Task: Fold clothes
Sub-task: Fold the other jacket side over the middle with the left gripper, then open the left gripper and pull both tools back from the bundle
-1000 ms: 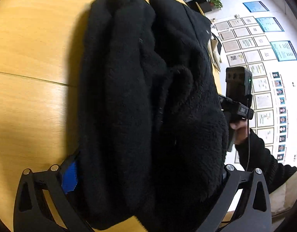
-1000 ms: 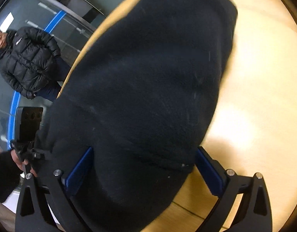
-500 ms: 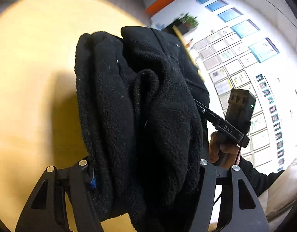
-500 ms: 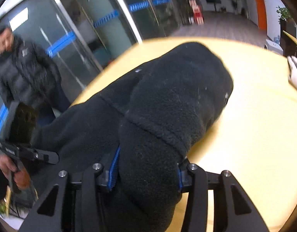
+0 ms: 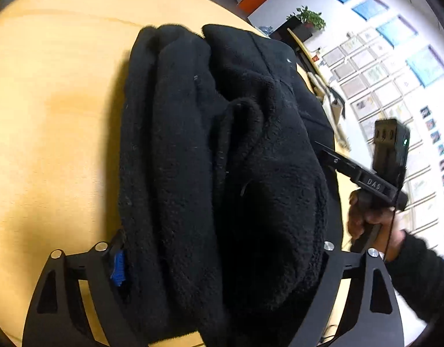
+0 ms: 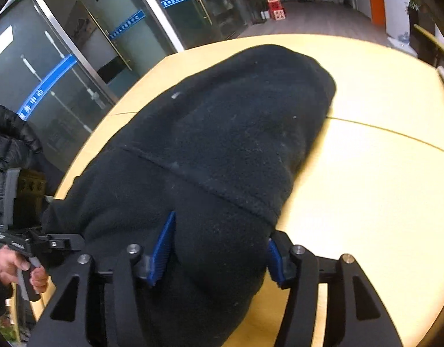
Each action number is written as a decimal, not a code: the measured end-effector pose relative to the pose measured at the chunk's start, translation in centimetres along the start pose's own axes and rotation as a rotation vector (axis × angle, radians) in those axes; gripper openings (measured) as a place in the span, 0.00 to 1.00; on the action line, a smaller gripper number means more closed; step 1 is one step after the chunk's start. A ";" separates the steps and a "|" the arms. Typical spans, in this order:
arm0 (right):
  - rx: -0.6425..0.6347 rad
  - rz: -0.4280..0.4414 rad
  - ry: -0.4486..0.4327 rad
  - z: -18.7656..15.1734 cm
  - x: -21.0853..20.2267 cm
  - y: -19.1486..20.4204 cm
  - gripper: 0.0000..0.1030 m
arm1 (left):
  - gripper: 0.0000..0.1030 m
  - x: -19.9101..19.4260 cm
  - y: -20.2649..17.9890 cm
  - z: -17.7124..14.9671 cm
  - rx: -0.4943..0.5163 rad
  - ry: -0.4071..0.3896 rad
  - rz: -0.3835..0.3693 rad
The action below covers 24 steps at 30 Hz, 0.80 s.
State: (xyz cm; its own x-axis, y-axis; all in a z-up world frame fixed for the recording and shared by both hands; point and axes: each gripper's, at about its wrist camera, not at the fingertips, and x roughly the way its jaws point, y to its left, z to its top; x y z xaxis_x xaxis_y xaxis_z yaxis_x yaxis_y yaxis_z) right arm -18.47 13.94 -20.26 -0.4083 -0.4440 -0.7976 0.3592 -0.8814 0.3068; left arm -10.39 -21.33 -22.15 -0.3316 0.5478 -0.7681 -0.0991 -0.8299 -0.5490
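A bulky black fleece garment [image 5: 222, 150] lies folded in thick rolls on a light wooden table [image 5: 54, 110]. My left gripper [image 5: 219, 257] straddles its near end, jaws pressed on the thick fabric; a blue pad [image 5: 118, 266] shows at the left. My right gripper [image 6: 219, 251] clamps the other end of the fleece [image 6: 222, 144] between its blue pads [image 6: 161, 251]. The right gripper's body and the hand on it show in the left wrist view [image 5: 375, 179]. The left gripper's body shows in the right wrist view [image 6: 25, 231].
The table [image 6: 366, 173] extends right of the fleece, with a seam line across it. Glass doors [image 6: 92, 43] stand beyond its far edge. A person in a black puffer jacket [image 6: 5, 144] stands at the left. A wall of framed papers [image 5: 395, 72] lies beyond the table.
Both grippers closed from wide open onto the fleece a second ago. The bundle was lifted and tilted, and now sits lower over the table again.
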 end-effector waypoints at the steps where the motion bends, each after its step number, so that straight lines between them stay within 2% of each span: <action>1: -0.004 -0.037 0.008 -0.1 -0.6 0.1 0.76 | 0.90 -0.5 -0.3 0.0 -0.001 -0.003 0.025; 2: -0.005 -0.075 0.018 0.0 -1.2 0.2 0.81 | 0.92 -1.0 -0.6 0.0 -0.006 -0.006 0.051; 6: -0.005 -0.170 0.043 -1.1 -5.1 2.3 0.87 | 0.93 -5.3 -3.8 -1.2 0.042 -0.073 0.178; 9: -0.047 -0.212 0.018 -2.3 -9.7 5.6 0.92 | 1.00 -8.7 -6.6 -1.1 0.083 -0.146 0.234; 12: -0.107 -0.255 -0.017 -3.8 -15.1 9.6 0.97 | 1.00 -12.9 -9.3 -2.2 0.115 -0.213 0.290; 14: -0.134 -0.272 -0.043 -4.6 -18.2 12.0 0.99 | 1.00 -15.4 -11.0 -1.7 0.117 -0.259 0.315; 17: -0.143 -0.296 -0.060 -4.9 -21.3 14.7 1.00 | 1.00 -19.6 -13.3 -3.5 0.116 -0.306 0.364; 21: -0.156 -0.327 -0.084 -5.2 -25.4 18.2 1.00 | 1.00 -20.4 -19.1 -5.4 0.107 -0.335 0.458; 24: -0.165 -0.351 -0.102 -5.4 -28.5 20.8 1.00 | 1.00 -23.3 -22.5 -8.3 0.105 -0.357 0.501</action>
State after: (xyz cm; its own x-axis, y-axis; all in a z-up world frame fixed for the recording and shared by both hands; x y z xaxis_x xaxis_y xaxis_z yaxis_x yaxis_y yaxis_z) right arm 5.18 9.08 6.05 -0.6082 -0.1415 -0.7811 0.3096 -0.9484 -0.0693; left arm 7.34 -14.52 5.42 -0.6529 0.0353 -0.7567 0.0640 -0.9928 -0.1016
